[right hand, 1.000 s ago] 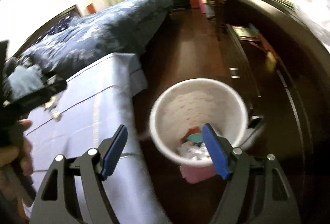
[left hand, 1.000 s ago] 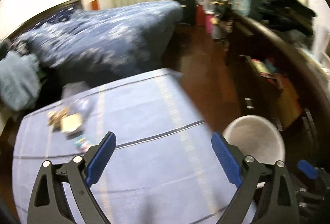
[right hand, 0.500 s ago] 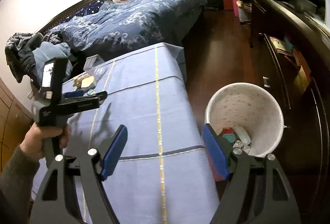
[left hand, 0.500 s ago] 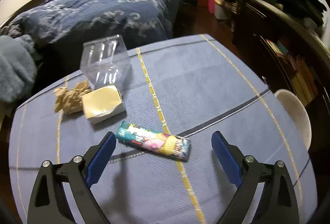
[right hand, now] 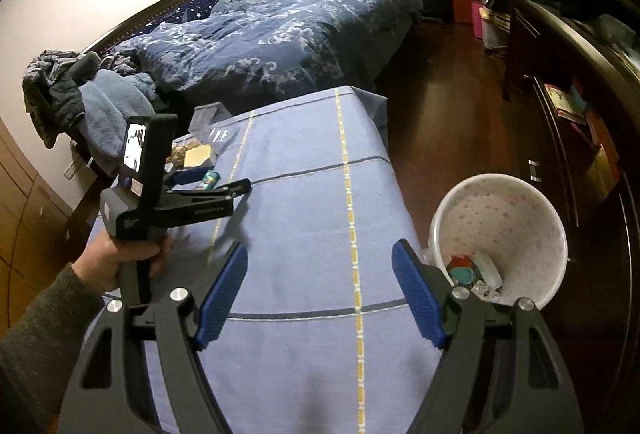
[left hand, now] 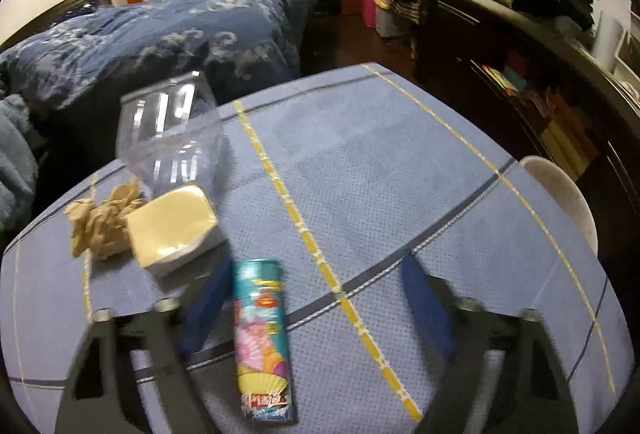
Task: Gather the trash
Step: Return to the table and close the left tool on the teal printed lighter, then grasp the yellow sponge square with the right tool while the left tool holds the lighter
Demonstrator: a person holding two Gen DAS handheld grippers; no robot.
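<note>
1. left gripper (left hand: 316,308) was angled down over the tabletop (left hand: 400,170), jaws closing in with the snack can (left hand: 262,338) lying between them. pads looked blurry and didn't seem to be pressing on it, the left pad was just beside the can's upper end.
2. the can was teal with a colourful label, lying on its side on the blue striped cloth, near the front of the left wrist view.
3. just behind it sat a small cream box (left hand: 174,224), touching a crumpled brown paper (left hand: 100,224) on its left.
4. behind those was a clear plastic container (left hand: 170,132) at the far edge of the tabletop, next to the bed (left hand: 160,38).
5. right gripper (right hand: 320,298) hung above the near end of the tabletop with jaws fairly wide and nothing between them.
6. in the right wrist view a hand (right hand: 116,262) in a dark sleeve held the left gripper's handle, pointing it at the pile of stuff.
7. white trash bin (right hand: 500,234) stood on the dark wood floor just off the right side of the tabletop, with some bits of rubbish in the bottom.
</note>
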